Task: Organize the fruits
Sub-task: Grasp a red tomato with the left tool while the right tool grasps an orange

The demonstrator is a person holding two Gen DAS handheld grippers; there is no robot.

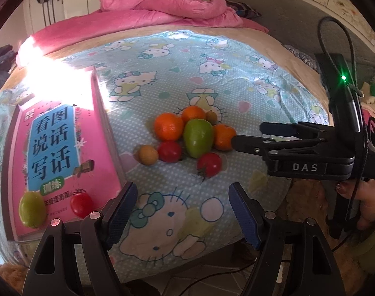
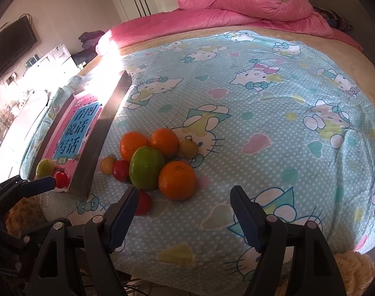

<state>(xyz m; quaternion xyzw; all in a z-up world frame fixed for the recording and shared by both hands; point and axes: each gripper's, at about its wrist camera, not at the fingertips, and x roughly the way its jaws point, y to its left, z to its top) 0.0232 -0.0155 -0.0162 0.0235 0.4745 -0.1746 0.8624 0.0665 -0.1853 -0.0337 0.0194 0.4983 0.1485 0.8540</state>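
Observation:
A pile of fruit lies on the Hello Kitty sheet (image 1: 177, 74): three oranges (image 1: 168, 126), a big green fruit (image 1: 198, 137), two red tomatoes (image 1: 209, 164) and two small brown fruits (image 1: 148, 155). The pile also shows in the right wrist view, with the green fruit (image 2: 146, 167) at its middle. A pink book in a tray (image 1: 64, 162) at the left holds a green fruit (image 1: 31, 209) and a tomato (image 1: 81, 204). My left gripper (image 1: 183, 212) is open and empty, short of the pile. My right gripper (image 2: 183, 218) is open and empty, just before the nearest orange (image 2: 177, 180).
A pink quilt (image 1: 167, 7) is heaped at the far end of the bed. The bed's near edge drops off just under both grippers. A TV (image 2: 12, 42) and white furniture stand to the left.

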